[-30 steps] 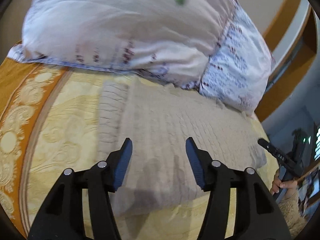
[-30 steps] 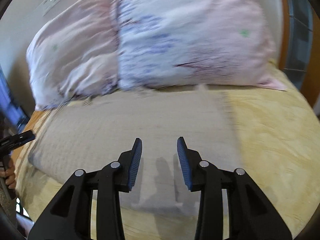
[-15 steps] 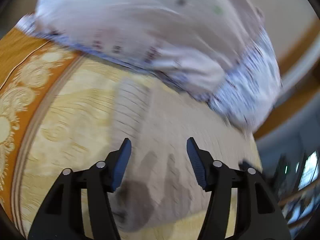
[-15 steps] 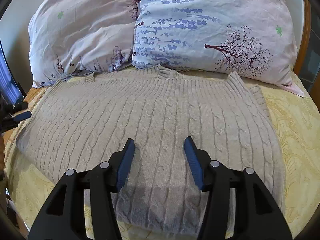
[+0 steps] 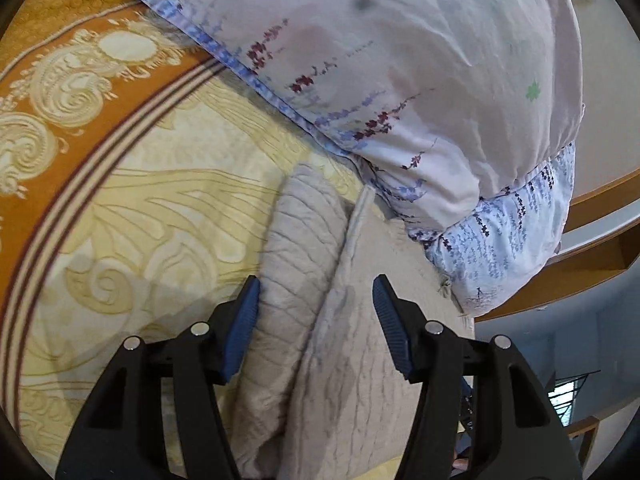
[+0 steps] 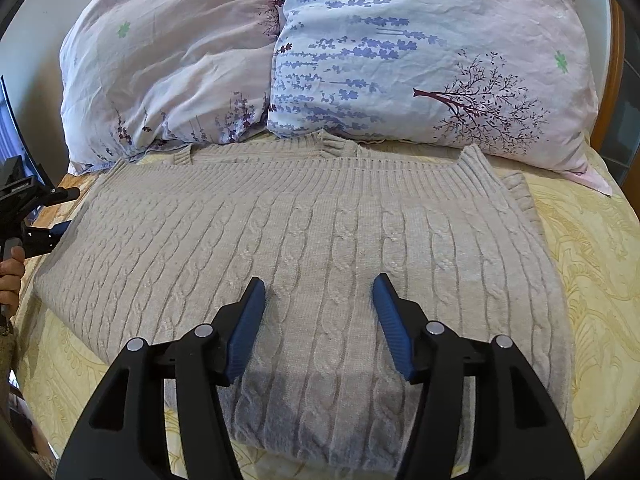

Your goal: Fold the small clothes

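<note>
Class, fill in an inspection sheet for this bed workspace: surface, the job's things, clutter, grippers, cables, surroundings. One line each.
Surface: yellow patterned bedspread with an orange border.
Job's things: beige cable-knit sweater lying flat on the bedspread, its ribbed edges toward the pillows; a folded or rolled edge shows in the left wrist view.
Clutter: two floral pillows, pale pink and blue-printed, at the head of the bed.
Grippers: left gripper open over the sweater's edge; right gripper open over its middle; neither is gripping cloth.
Cables: nothing seen.
Surroundings: wooden bed frame, wall behind the pillows.
</note>
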{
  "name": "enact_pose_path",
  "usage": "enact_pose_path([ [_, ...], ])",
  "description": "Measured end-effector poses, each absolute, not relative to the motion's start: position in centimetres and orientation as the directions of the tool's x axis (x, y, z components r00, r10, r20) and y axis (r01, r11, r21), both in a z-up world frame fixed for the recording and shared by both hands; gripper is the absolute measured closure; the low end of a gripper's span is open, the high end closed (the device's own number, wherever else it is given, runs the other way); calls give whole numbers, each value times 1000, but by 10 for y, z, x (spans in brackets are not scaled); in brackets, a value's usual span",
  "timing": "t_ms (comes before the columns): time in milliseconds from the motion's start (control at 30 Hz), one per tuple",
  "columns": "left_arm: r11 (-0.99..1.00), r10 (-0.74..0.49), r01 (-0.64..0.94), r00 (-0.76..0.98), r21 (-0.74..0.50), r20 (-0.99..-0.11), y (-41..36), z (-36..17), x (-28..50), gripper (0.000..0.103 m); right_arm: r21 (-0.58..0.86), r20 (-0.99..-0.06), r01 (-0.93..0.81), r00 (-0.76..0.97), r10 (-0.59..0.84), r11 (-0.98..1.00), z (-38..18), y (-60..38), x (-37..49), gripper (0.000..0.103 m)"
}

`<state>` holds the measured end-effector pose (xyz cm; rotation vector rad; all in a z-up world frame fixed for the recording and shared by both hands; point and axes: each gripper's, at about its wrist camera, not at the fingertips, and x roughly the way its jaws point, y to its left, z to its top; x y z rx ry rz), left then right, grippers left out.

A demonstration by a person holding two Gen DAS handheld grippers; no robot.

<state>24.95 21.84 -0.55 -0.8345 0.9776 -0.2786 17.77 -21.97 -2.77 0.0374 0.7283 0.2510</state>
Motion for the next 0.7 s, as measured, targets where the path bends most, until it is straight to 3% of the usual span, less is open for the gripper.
enact_pose_path([
  [200,673,-555,-148,546,-725,-627,204,-5,257,46,129,-652,-213,718,244,969,-27,-219,176,44],
  [367,691,-537,-160,539,-705,-649,196,-5,259,57,136,-651,-213,717,249,968,-28,-220,176,44],
  [633,724,-511,-165,525,-670,-681,190,-4,262,62,142,-649,-211,718,253,967,-28,-220,175,43],
  [700,740,-498,-167,515,-652,-697,186,-4,263,75,143,-649,-212,717,253,967,-28,-221,175,43],
])
